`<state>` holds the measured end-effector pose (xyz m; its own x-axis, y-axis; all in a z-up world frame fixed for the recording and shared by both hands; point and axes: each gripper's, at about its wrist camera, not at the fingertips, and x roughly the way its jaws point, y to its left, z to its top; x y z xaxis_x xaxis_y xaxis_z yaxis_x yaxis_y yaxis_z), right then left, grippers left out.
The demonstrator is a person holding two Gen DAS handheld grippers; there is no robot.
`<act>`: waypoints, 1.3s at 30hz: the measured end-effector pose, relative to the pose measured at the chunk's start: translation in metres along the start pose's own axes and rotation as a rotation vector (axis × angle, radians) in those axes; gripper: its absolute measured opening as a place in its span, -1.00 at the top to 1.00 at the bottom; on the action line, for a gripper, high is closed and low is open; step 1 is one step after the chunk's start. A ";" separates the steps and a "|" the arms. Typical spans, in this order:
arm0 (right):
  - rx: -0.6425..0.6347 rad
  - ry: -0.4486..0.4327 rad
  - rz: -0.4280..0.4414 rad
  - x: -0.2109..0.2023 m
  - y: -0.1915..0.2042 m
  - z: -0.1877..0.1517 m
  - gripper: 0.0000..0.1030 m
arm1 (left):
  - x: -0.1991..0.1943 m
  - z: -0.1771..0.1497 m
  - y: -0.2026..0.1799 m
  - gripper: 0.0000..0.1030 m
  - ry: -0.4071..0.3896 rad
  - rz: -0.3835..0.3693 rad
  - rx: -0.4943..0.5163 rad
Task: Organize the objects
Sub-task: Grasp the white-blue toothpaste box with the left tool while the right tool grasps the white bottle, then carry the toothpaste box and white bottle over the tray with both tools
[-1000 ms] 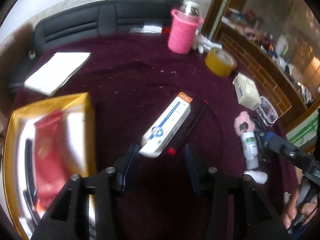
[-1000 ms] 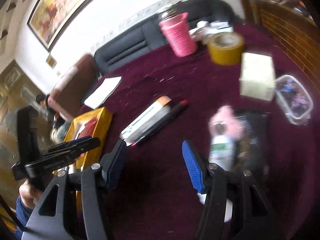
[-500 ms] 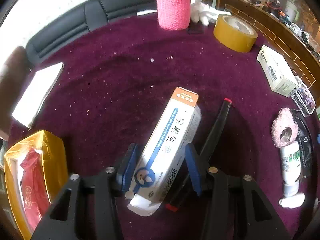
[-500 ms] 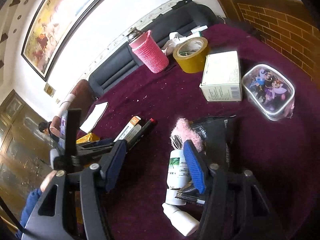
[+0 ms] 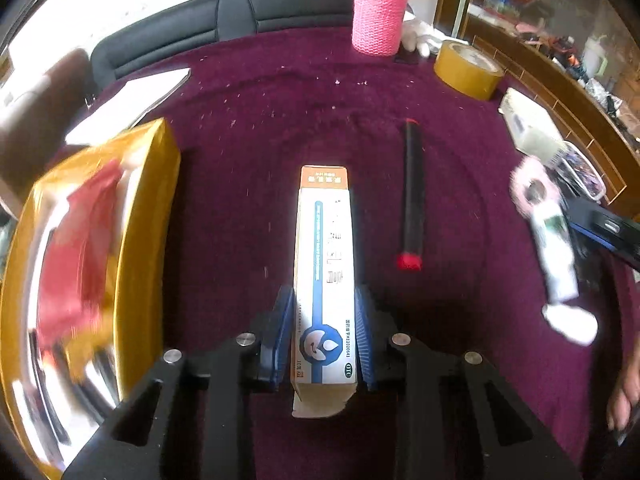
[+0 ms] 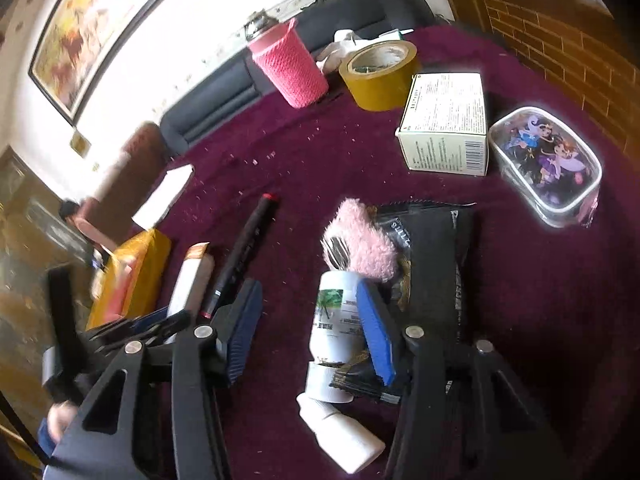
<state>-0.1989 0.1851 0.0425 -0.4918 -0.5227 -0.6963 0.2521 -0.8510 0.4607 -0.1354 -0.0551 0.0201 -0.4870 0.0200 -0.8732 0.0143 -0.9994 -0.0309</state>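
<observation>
The left gripper (image 5: 324, 330) has just been closing, and its blue pads (image 5: 280, 332) now press both long sides of the medicine carton (image 5: 325, 264) near its rear end. The carton is a long, narrow white box with an orange far end, a blue stripe along its length, a round blue emblem near the pads and a barcode on its side. It points straight away from the camera over the maroon tablecloth (image 5: 280, 128). Its open rear flap projects below the pads.

The right gripper (image 6: 308, 328) has also just been closing, but its jaws stand apart with nothing clamped. The right pad lies over the edge of a white bottle (image 6: 334, 320) with a green label; whether it touches cannot be told. The left pad is clear of the bottle.

A black marker (image 5: 412, 196) with red ends lies just right of the carton, parallel to it. A gold box (image 5: 148, 216) holding red contents sits well left; it is blurred and cut off by the frame edge.

In the right wrist view, a pink fluffy item (image 6: 360, 240) touches the bottle top, and a black pouch (image 6: 436, 264) lies beside both. A second white bottle (image 6: 340, 436) lies below. Farther off stand a pink knitted cup (image 6: 292, 68), a yellow tape roll (image 6: 376, 72), a pale carton (image 6: 448, 120) and a clear printed case (image 6: 548, 164).
</observation>
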 end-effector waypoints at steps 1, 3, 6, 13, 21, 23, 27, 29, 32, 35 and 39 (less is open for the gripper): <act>-0.014 0.005 -0.028 0.002 0.001 -0.001 0.09 | -0.001 -0.005 0.001 0.52 -0.004 -0.024 -0.018; -0.047 0.015 -0.085 0.008 0.003 -0.002 0.10 | 0.000 -0.008 0.001 0.52 -0.011 -0.032 -0.024; -0.122 0.058 -0.157 0.022 0.011 -0.008 0.20 | 0.005 -0.011 0.001 0.53 -0.028 -0.033 -0.032; -0.327 0.056 -0.351 0.039 0.040 -0.029 0.40 | 0.004 -0.013 0.009 0.58 -0.081 -0.066 -0.060; -0.284 0.038 -0.151 0.025 0.048 -0.032 0.40 | -0.003 -0.014 0.016 0.80 -0.116 -0.088 -0.078; -0.284 0.030 -0.109 0.023 0.054 -0.034 0.40 | -0.007 -0.013 0.016 0.81 -0.132 -0.083 -0.073; -0.275 0.027 -0.050 0.023 0.063 -0.036 0.39 | -0.014 -0.014 0.013 0.82 -0.159 -0.078 -0.060; -0.268 0.031 -0.044 0.025 0.063 -0.037 0.39 | -0.016 -0.015 0.012 0.82 -0.169 -0.066 -0.057; -0.263 0.031 -0.039 0.027 0.065 -0.037 0.39 | -0.020 -0.016 0.010 0.82 -0.189 -0.046 -0.046; -0.269 0.015 -0.040 0.026 0.067 -0.037 0.39 | -0.024 -0.017 0.008 0.82 -0.209 -0.026 -0.034; -0.271 0.000 -0.049 0.025 0.068 -0.037 0.39 | -0.027 -0.019 0.003 0.82 -0.231 0.004 -0.019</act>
<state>-0.1632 0.1117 0.0360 -0.5090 -0.4805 -0.7142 0.4418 -0.8579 0.2623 -0.1060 -0.0582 0.0344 -0.6740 0.0074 -0.7387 0.0315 -0.9988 -0.0388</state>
